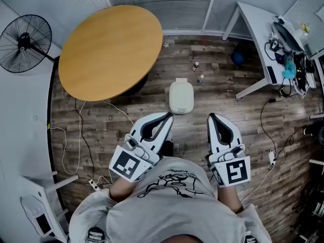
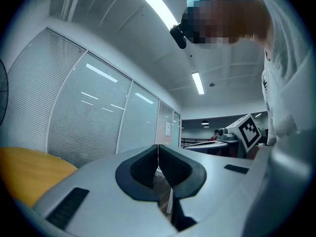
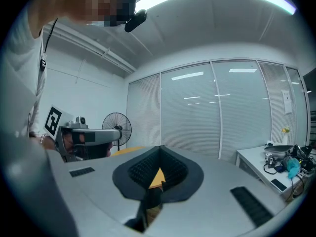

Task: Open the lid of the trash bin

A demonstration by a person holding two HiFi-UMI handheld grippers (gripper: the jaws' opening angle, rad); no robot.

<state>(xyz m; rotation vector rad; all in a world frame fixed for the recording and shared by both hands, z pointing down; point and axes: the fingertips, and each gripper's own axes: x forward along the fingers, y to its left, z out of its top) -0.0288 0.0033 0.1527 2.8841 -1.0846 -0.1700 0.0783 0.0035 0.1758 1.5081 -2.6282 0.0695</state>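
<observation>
A small white trash bin (image 1: 180,96) with its lid down stands on the wooden floor just ahead of me in the head view. My left gripper (image 1: 169,116) is held near my body, its tips a short way below the bin's front left, jaws shut and empty. My right gripper (image 1: 211,117) is held to the bin's lower right, also shut with nothing in it. Both gripper views tilt up at ceiling and glass walls; the left gripper (image 2: 158,147) and right gripper (image 3: 159,148) show tips together. The bin is not visible in either.
A round yellow table (image 1: 111,49) stands at the far left with a floor fan (image 1: 24,42) beside it. Two small bottles (image 1: 195,66) stand beyond the bin. A white desk (image 1: 276,39) with cluttered gear is at the right. Cables (image 1: 81,130) trail across the floor.
</observation>
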